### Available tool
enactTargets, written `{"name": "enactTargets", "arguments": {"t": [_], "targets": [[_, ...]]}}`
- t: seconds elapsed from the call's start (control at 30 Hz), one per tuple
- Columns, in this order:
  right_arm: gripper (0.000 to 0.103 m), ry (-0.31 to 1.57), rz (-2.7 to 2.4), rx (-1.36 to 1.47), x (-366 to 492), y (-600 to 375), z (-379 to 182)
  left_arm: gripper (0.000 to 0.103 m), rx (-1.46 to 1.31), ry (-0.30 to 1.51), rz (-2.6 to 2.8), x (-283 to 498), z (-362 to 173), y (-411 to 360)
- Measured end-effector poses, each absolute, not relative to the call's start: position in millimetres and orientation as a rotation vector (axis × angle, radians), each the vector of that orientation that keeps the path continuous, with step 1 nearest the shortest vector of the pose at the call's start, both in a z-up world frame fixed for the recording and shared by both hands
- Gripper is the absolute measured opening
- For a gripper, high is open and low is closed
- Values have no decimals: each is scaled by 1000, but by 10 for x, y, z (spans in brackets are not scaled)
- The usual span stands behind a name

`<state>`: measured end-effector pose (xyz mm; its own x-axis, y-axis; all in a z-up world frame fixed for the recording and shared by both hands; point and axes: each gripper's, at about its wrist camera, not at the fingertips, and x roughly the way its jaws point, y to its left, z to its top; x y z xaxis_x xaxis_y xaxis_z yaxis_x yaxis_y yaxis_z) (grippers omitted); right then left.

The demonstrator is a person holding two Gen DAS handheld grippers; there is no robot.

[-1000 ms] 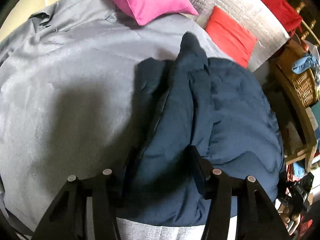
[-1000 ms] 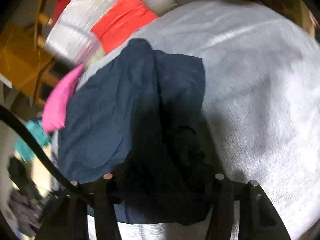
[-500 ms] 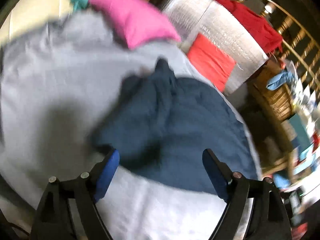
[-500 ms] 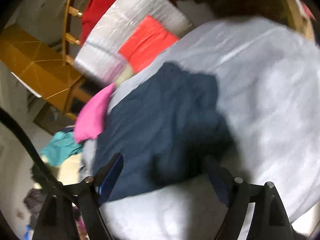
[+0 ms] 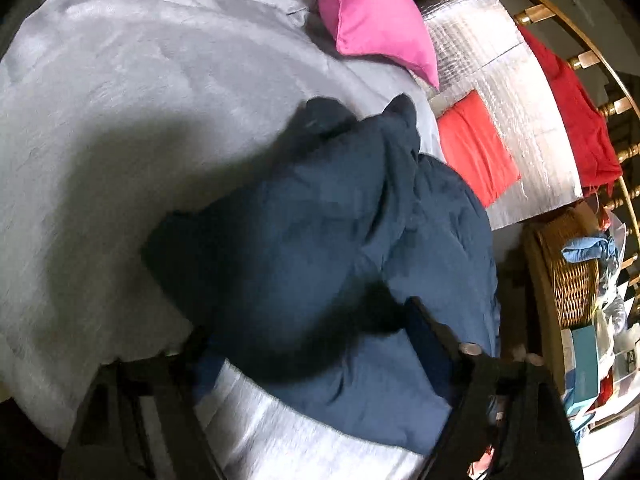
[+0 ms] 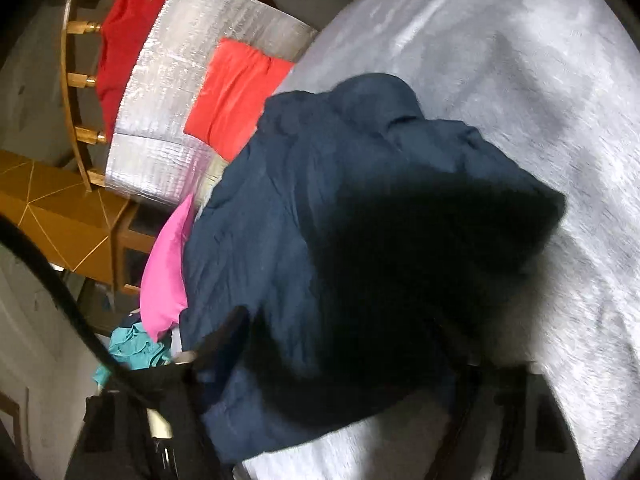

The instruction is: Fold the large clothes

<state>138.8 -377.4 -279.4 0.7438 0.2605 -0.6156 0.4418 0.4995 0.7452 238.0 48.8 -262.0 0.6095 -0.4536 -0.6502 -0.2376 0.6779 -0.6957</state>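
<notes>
Lying bunched on the grey bed [image 5: 120, 128], the navy garment [image 5: 332, 240] runs lengthwise away from me toward the pink pillow [image 5: 372, 20]. Its near hem sits between both my jaws: left gripper [image 5: 312, 348] and right gripper [image 6: 344, 364] have just been closing, half-wide, whether pinching cloth I cannot tell. Both seem equally near.

Two wrist views, close, angled down from opposite sides at one navy garment [image 5: 340, 240] on grey bedcover [image 6: 520, 80]
</notes>
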Motion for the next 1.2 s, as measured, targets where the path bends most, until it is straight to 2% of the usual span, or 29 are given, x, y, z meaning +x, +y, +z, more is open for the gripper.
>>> {"name": "enactTargets", "arguments": {"t": [0.03, 0.13, 0.23, 0.33, 0.43, 0.5, 0.53, 0.57, 0.7, 0.83, 0.87, 0.93, 0.97, 1.0, 1.13, 1.2], "targets": [[54, 762, -118, 1069, 1397, -3775, -2796, 58, -832, 917, -141, 2408, -2588, 481], [45, 708, -103, 1002, 1371, -3704, -2623, 49, -802, 861, -160, 2451, -2481, 473], [44, 623, -67, 837, 1343, -3529, -2317, 47, -784, 779, -191, 2414, -2318, 502], [44, 682, -99, 811, 1445, -3522, -2387, 48, -726, 856, -170, 2409, -2407, 449], [47, 780, -130, 933, 1467, -3660, -2668, 58, -721, 944, -136, 2393, -2574, 437], [48, 775, -125, 977, 1434, -3703, -2656, 65, -745, 963, -148, 2381, -2586, 438], [48, 770, -121, 982, 1421, -3731, -2637, 74, -747, 976, -153, 2383, -2591, 447], [51, 768, -113, 994, 1433, -3745, -2632, 77, -761, 997, -153, 2379, -2608, 475], [66, 746, -169, 1133, 1258, -3953, -2730, 78, -917, 991, -146, 2311, -2665, 676], [70, 668, -225, 1236, 1181, -4141, -2775, 76, -892, 967, -133, 2334, -2636, 676], [69, 685, -206, 1232, 1230, -4140, -2788, 66, -878, 959, -141, 2372, -2632, 646], [53, 696, -192, 1191, 1285, -4126, -2767, 51, -848, 941, -172, 2393, -2593, 582], [46, 688, -199, 1158, 1289, -4117, -2725, 48, -835, 930, -174, 2438, -2567, 542], [42, 672, -200, 1125, 1296, -4087, -2667, 47, -815, 913, -174, 2426, -2532, 532], [41, 601, -214, 940, 1297, -3922, -2379, 45, -748, 874, -176, 2398, -2443, 507], [41, 631, -235, 912, 1256, -3931, -2377, 47, -721, 910, -163, 2415, -2484, 486]]}}
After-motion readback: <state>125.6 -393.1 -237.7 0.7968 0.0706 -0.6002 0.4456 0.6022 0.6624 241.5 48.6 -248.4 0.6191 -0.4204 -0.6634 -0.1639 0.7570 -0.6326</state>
